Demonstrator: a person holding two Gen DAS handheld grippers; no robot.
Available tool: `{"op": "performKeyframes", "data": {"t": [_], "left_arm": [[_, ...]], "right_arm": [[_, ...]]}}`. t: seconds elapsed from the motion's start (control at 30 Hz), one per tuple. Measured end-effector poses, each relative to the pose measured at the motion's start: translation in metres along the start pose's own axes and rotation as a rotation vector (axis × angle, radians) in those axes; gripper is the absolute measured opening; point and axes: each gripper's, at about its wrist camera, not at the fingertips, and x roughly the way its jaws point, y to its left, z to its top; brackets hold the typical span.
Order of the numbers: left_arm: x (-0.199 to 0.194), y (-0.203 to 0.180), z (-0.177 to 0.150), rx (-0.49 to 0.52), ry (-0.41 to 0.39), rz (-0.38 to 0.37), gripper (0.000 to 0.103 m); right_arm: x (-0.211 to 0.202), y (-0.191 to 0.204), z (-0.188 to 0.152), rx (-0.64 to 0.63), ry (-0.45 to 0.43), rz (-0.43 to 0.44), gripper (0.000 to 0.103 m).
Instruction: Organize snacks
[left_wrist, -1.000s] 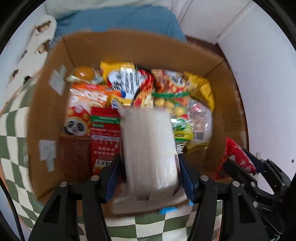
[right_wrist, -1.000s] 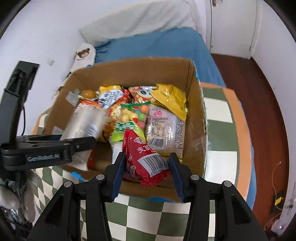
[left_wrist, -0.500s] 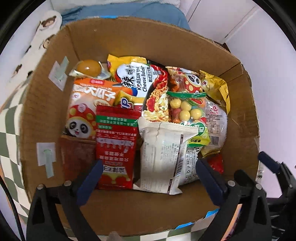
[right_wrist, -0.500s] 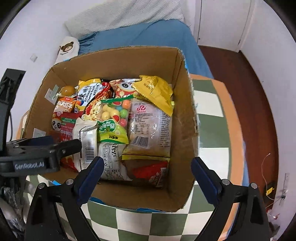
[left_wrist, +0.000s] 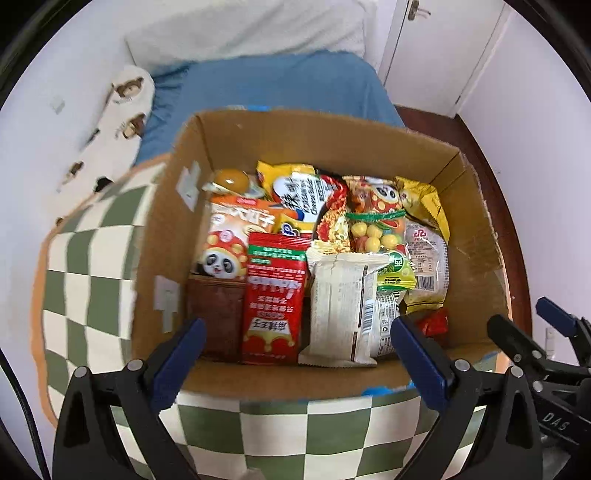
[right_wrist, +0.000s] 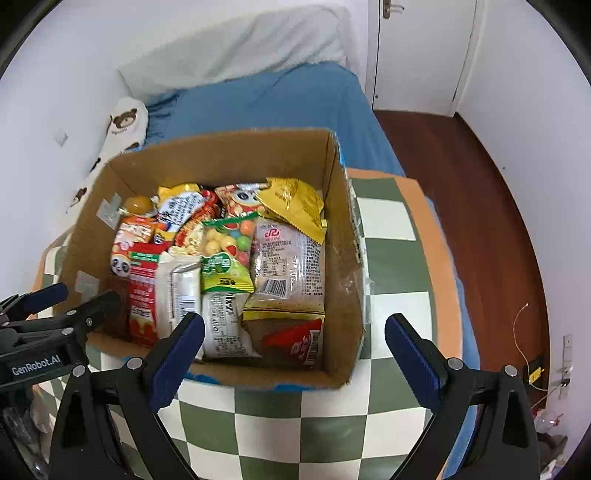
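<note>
Snacks (left_wrist: 343, 306) fill the cardboard box (left_wrist: 476, 236) on the checkered cloth (right_wrist: 391, 269).

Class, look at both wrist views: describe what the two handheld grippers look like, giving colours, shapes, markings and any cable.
Both the left gripper and right gripper are black, with two angular fingers bolted by silver screws and tipped with blue pads. The left gripper's body reads "GenRobot.AI" in white; the right's shows "DAS". A black cable runs past the left one.
</note>
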Motion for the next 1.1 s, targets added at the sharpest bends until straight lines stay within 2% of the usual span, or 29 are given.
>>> {"op": "performKeyframes", "data": {"t": [0.03,0.5,0.87,1.1], "left_arm": [[-0.007,0.000,-0.004,0.001,-0.043,0.020,0.102],[-0.127,0.001,-0.086,-0.025,-0.317,0.024,0.102],[-0.199,-0.002,-0.149,-0.004,-0.437,0.059,0.102],[-0.232,-0.004,-0.177,0.014,-0.504,0.081,0.102]], "right_arm": [[-0.008,0.000,-0.003,-0.003,-0.015,-0.004,0.100],[-0.155,0.009,-0.080,-0.040,-0.246,0.043,0.100],[-0.254,0.019,-0.139,-0.050,-0.381,0.044,0.101],[-0.289,0.022,-0.164,-0.053,-0.425,0.050,0.103]]}}
